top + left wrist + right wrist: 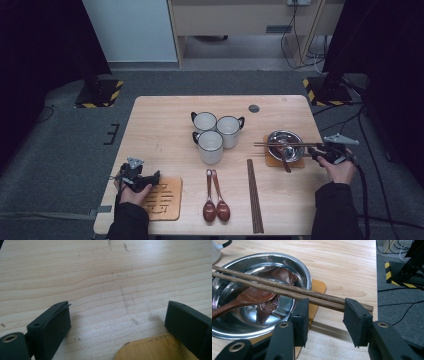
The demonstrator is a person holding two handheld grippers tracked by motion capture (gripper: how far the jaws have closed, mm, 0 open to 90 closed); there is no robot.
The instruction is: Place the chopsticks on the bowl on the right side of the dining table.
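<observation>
A pair of dark wooden chopsticks (280, 145) (274, 288) lies level across the rim of a steel bowl (295, 136) (294, 262). A brown wooden spoon (286, 160) (249, 296) rests in the bowl, which stands on a small wooden coaster (270, 161) (318, 290). My right gripper (312, 150) (325, 306) is at the chopsticks' right end, open, its pads not pressing on them. At the table's front left, my left gripper (155, 176) (117, 312) rests open and empty beside a carved wooden coaster (165, 199) (150, 350).
Three white mugs (212, 131) stand clustered mid-table. Two brown spoons (215, 197) and a second pair of chopsticks (254, 195) lie near the front edge. The table's right edge (320, 135) runs close to the bowl, with cables and a stand base on the floor beyond.
</observation>
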